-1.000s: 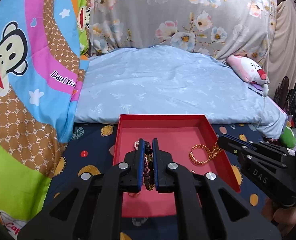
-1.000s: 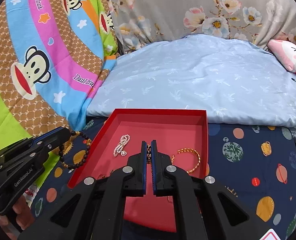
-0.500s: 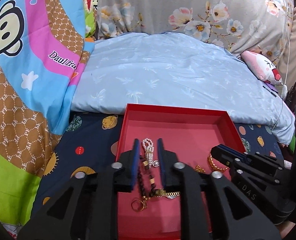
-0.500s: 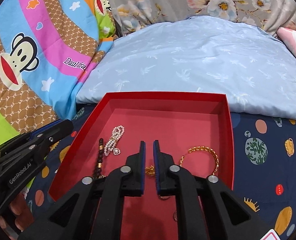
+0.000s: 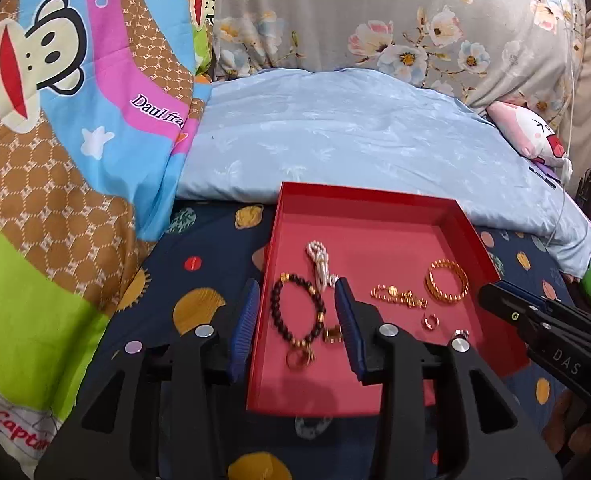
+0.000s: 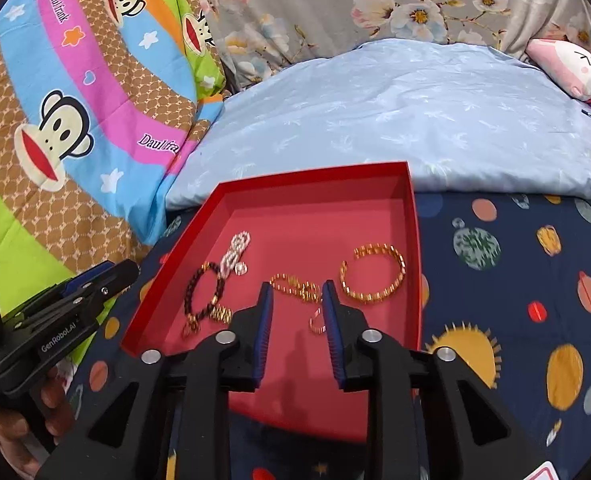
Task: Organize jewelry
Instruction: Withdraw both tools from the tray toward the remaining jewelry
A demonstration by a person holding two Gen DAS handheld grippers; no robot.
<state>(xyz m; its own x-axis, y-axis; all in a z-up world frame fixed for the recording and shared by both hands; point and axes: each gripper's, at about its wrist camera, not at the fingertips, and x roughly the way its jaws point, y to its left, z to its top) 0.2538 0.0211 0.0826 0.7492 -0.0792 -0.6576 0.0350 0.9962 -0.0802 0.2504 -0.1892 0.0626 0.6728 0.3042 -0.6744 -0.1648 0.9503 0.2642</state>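
A red tray (image 5: 375,204) (image 6: 411,216) lies on the bed with jewelry in it. A dark bead bracelet (image 5: 295,308) (image 6: 199,296) lies at the tray's left, a white pearl piece (image 5: 319,260) (image 6: 237,252) behind it. A thin gold chain (image 5: 399,296) (image 6: 295,284), a gold bangle (image 5: 447,280) (image 6: 371,276) and a small gold ring (image 5: 430,322) (image 6: 315,322) lie to the right. My left gripper (image 5: 297,312) is open above the bead bracelet, empty. My right gripper (image 6: 295,312) is open above the chain and ring, empty.
The tray rests on a dark blue planet-print sheet (image 6: 515,280). A pale blue pillow (image 5: 355,140) lies behind the tray. A monkey-print quilt (image 5: 55,120) rises on the left. A pink plush toy (image 5: 531,136) sits at the far right.
Both grippers have opened. The left one let go of the bead bracelet and the right one let go of the gold chain; both pieces now lie in the tray.
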